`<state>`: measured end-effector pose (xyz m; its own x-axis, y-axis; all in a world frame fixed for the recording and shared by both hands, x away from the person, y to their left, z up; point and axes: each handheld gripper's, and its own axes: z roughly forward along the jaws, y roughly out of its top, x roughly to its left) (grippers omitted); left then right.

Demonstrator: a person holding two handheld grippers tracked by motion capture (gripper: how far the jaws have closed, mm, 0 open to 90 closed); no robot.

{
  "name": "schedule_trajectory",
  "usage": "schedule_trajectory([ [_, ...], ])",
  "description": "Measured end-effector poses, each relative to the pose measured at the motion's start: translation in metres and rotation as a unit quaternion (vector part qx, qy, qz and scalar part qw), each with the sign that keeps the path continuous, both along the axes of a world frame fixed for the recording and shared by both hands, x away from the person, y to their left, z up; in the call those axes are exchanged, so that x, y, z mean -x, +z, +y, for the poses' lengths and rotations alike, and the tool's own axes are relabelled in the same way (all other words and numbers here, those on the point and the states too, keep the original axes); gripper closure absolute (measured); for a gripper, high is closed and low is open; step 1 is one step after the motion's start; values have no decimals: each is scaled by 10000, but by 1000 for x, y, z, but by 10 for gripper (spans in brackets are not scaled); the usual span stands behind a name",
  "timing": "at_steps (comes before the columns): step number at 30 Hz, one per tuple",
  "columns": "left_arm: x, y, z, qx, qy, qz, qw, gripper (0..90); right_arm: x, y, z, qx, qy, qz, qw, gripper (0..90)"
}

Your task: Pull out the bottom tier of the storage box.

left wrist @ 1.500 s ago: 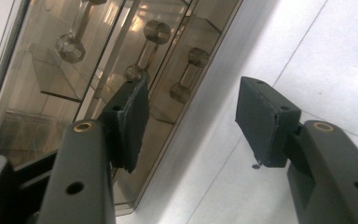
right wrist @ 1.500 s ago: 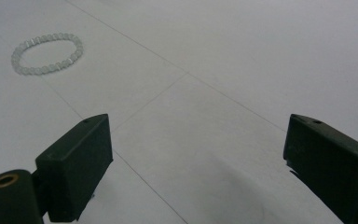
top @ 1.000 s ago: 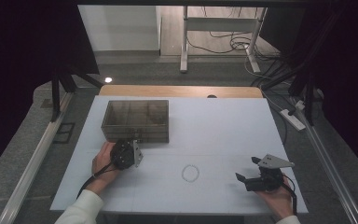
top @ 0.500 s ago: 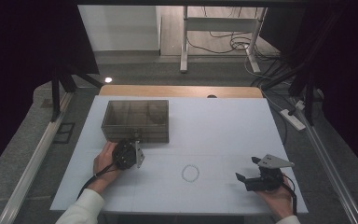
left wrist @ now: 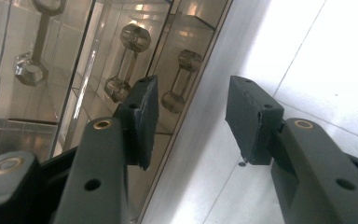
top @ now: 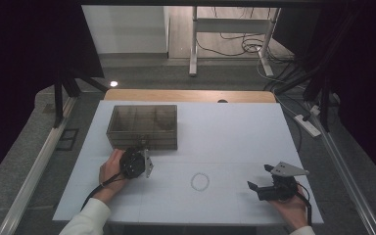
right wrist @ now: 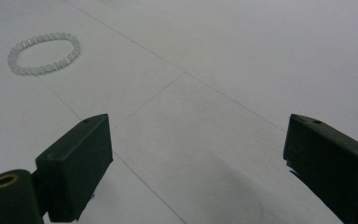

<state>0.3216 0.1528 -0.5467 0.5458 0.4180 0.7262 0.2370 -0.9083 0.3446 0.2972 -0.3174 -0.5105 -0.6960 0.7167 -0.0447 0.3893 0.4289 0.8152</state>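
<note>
Here, a person is working at a white tabletop [top: 235, 132] with a hand-held gripper in each hand. The left gripper [top: 136, 162] is hovering right at the near wall of a clear compartmented box [top: 143, 125], at its lower front corner. In the left gripper view its jaws are standing partly apart, having just been closing a little, with the box's wall edge running up between them and nothing pinched yet; knob-like handles [left wrist: 131, 60] are glinting through the clear plastic. The right gripper [top: 267, 190] is resting low near the front right of the tabletop, its jaws spread wide and empty. A pale beaded bracelet [top: 199, 181] is lying flat in a ring on the tabletop between the two grippers, well apart from the box.

To do this step well, the left jaws probably should be straddling the wall squarely before closing, so the light box is not sliding or tipping. The right gripper looks ready to approach the bracelet low, taking one side of the ring.
</note>
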Motion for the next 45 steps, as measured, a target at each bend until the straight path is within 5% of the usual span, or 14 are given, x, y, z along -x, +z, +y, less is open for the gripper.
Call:
schedule_trajectory([
  [45,-4,-10,-5,-300,110,-408,9987,632,0,-1,0,19,-14,18,10000,80],
])
